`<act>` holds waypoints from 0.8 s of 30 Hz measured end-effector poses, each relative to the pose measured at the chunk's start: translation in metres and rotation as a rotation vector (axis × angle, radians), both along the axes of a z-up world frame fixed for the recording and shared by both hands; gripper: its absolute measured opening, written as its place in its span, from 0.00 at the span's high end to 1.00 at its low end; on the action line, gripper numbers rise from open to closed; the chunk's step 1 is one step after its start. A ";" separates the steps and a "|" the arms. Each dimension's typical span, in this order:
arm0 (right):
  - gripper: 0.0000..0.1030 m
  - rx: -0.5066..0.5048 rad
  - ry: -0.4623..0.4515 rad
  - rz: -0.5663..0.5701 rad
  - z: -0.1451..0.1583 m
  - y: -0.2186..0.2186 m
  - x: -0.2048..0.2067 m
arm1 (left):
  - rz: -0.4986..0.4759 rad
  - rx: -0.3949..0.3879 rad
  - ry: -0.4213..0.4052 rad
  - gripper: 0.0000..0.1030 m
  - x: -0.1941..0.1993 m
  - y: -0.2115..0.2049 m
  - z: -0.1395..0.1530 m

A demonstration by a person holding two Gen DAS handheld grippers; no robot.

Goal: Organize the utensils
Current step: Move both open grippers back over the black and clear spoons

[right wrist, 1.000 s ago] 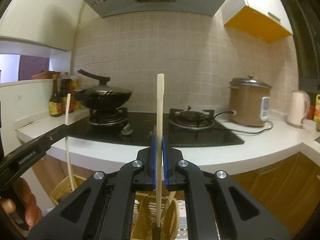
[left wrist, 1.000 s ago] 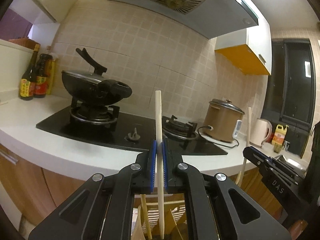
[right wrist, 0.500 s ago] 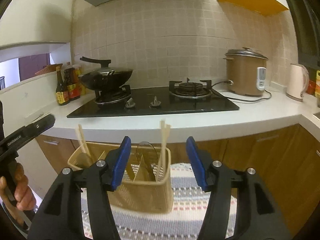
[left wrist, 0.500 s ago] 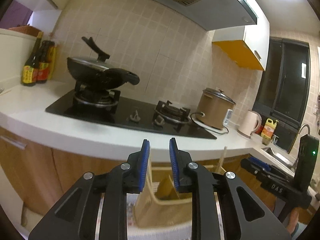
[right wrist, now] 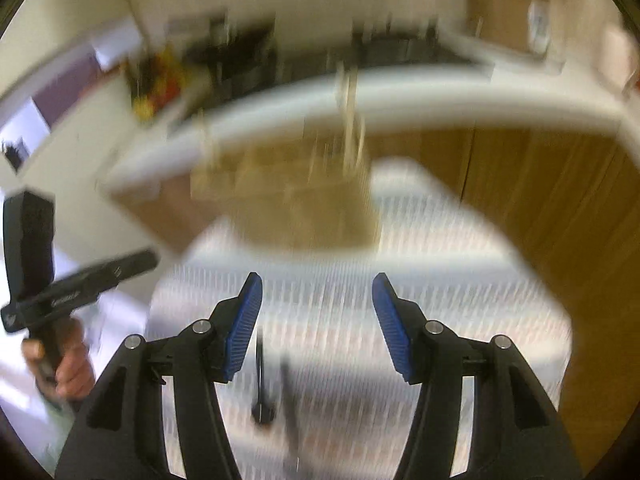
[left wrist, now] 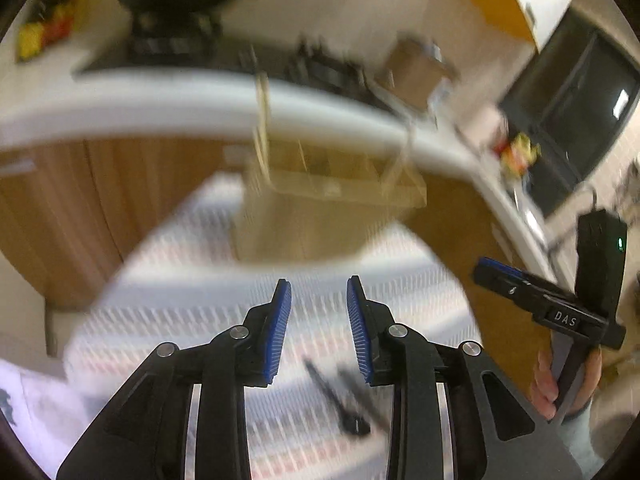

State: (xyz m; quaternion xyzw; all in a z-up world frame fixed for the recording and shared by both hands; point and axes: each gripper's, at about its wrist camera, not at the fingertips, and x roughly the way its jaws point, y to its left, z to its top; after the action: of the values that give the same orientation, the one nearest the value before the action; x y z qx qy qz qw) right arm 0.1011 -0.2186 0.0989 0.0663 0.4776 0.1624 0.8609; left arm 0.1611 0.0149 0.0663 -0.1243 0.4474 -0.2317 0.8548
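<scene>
"DAS" lettering on right gripper

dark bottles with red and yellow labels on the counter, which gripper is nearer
Left, probably. The left gripper, jaws opening on nothing, is on the dark bottles' side; the right gripper sits farther along the white counter.

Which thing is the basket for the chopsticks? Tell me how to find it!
Look at the striped mat on the table in front of the wooden cupboards. At its far edge stands a tan basket, boxy and open on top. It's the only thing with pale sticks poking up from it.
</scene>
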 end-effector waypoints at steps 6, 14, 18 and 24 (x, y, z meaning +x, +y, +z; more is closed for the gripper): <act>0.48 -0.144 0.193 0.151 -0.080 0.029 -0.048 | -0.099 0.073 0.180 0.73 -0.015 -0.036 -0.073; 0.58 -0.178 0.164 0.187 -0.116 0.048 -0.089 | -0.083 0.099 0.227 0.73 -0.024 -0.053 -0.113; 0.63 -0.205 0.126 0.201 -0.118 0.063 -0.096 | -0.050 0.161 0.192 0.73 -0.027 -0.062 -0.118; 0.66 -0.329 0.081 0.233 -0.126 0.085 -0.094 | -0.062 0.231 0.160 0.74 -0.029 -0.084 -0.122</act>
State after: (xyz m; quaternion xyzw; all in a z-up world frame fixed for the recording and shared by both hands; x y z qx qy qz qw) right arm 0.0070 -0.1341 -0.0270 -0.1246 0.5366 0.1780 0.8154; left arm 0.1322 -0.0694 -0.0552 -0.0294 0.5414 -0.1945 0.8174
